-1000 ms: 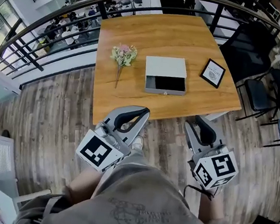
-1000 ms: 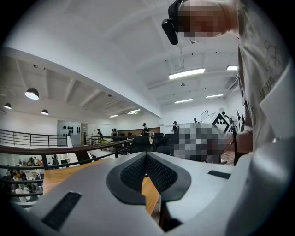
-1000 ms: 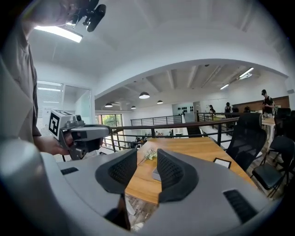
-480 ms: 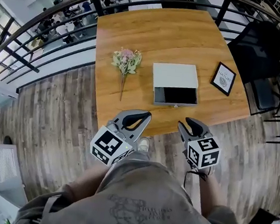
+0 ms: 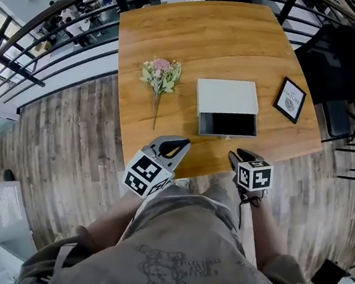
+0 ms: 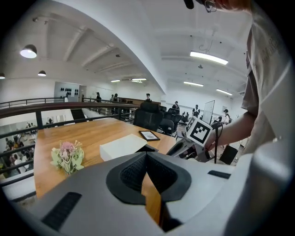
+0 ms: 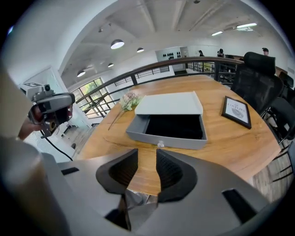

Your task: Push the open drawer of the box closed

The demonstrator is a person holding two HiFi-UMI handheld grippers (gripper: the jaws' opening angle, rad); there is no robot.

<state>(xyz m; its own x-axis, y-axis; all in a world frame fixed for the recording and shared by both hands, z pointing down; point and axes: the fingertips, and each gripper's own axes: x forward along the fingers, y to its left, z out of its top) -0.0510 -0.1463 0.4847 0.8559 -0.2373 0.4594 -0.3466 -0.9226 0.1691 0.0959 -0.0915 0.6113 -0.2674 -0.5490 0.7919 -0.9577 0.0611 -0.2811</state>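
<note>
Bright even light, fisheye-warped edges

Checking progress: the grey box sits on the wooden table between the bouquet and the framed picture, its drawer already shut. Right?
No: the drawer is open, pulled out with its dark inside showing, as the right gripper view shows. The grey box does sit on the wooden table between the bouquet and the framed picture.

Qty: 1 desk (image 5: 195, 38); on it 1 box (image 5: 227, 98) w/ 1 drawer (image 5: 228, 125), 1 flower bunch (image 5: 161, 74), 1 frame (image 5: 290, 99). Tools: 2, i.e. left tool (image 5: 170, 146) & right tool (image 5: 239, 157). Chairs (image 5: 331, 54) at right: no. unclear.
</note>
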